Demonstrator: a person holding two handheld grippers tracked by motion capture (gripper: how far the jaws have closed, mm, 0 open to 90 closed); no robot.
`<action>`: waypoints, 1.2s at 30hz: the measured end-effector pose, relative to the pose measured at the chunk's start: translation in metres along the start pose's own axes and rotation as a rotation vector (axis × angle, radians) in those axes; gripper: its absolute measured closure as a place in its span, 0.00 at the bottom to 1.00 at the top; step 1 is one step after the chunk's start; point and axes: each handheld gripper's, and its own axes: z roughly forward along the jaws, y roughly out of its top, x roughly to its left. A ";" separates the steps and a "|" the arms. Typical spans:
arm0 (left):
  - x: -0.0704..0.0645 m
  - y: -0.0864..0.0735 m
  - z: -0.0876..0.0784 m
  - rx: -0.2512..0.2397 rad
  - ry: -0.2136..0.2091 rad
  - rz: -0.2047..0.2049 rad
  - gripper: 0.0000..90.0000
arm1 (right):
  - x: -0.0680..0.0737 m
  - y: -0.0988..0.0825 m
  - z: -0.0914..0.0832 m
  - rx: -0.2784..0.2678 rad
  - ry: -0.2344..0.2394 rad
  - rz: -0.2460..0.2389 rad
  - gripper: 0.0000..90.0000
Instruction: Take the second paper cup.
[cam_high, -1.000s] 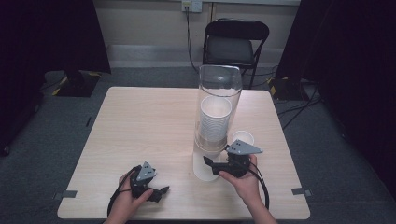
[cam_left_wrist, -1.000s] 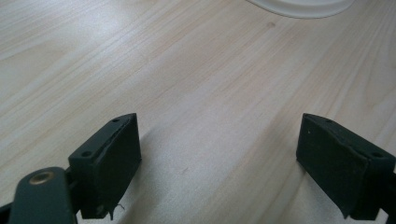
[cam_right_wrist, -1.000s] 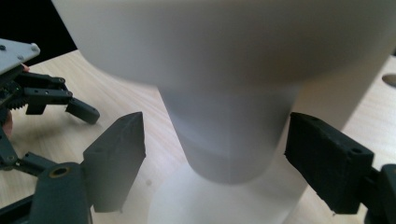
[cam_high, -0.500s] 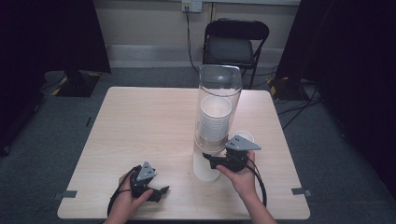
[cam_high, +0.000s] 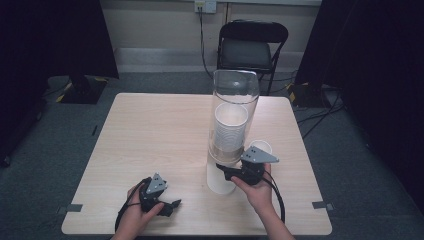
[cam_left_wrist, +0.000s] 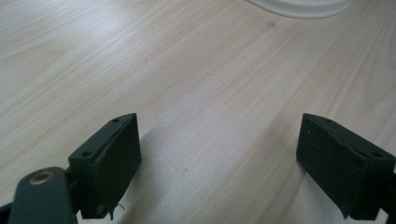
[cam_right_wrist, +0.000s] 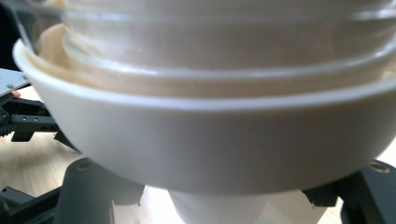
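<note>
A tall clear tube (cam_high: 235, 100) stands on the table and holds a stack of white paper cups (cam_high: 231, 127). Below it the lowest white cup (cam_high: 220, 181) sticks out. My right gripper (cam_high: 223, 171) reaches in from the right at that cup. In the right gripper view its jaws (cam_right_wrist: 222, 200) have just been closing and stand on either side of the narrow cup body (cam_right_wrist: 219, 210), under the wide white rim (cam_right_wrist: 201, 144); a thin gap shows at the left pad. My left gripper (cam_high: 174, 205) rests open on the wood, nothing between its jaws (cam_left_wrist: 219, 158).
Behind my right gripper a single white cup (cam_high: 261, 146) stands on the light wooden table (cam_high: 160, 130). A black folding chair (cam_high: 252, 45) sits beyond the far edge. Cables trail from both grippers toward the near edge. Dark curtains close both sides.
</note>
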 end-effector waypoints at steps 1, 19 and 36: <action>0.000 0.000 0.000 0.000 0.000 0.000 0.15 | 0.000 0.000 0.000 0.000 0.000 0.000 0.34; 0.000 0.000 0.000 0.000 0.000 0.000 0.15 | 0.004 -0.005 0.000 -0.032 -0.019 -0.015 0.37; 0.000 0.000 0.000 0.000 0.001 0.000 0.15 | 0.006 -0.009 0.001 -0.053 -0.028 -0.006 0.39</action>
